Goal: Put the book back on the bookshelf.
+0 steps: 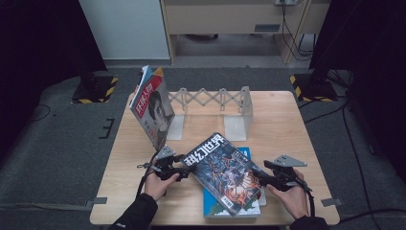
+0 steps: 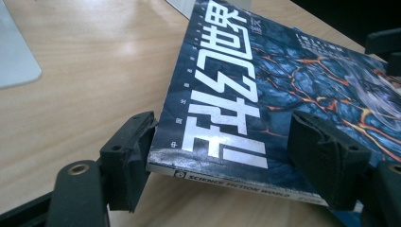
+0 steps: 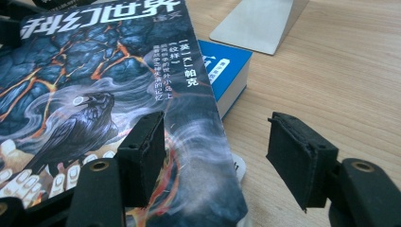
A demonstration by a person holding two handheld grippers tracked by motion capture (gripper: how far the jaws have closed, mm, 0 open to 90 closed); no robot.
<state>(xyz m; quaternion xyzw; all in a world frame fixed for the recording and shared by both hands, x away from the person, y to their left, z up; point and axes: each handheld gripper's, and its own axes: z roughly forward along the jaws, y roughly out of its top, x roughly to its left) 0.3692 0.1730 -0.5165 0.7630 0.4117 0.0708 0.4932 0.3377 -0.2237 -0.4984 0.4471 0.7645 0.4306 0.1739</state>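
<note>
Magazine (image 2: 265, 90), spine reading "SCIENCE FICTION WORLD", sits between both part-open grippers' jaws, seemingly unclamped.

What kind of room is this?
Probably a lab or recording studio: a lone wooden table on grey carpet, dark curtains at the sides, and hazard-striped stand bases with cables.

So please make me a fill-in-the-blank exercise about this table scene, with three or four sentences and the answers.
1. The dark magazine lies on top of a ____ book.
2. The spine of the dark magazine carries the English words Science ____ World.
3. Another magazine leans against the ____ end of the metal rack in the high view.
4. On the dark magazine's cover a black ____ is drawn, seen near the right gripper.

Missing words: blue; Fiction; left; bird
</note>
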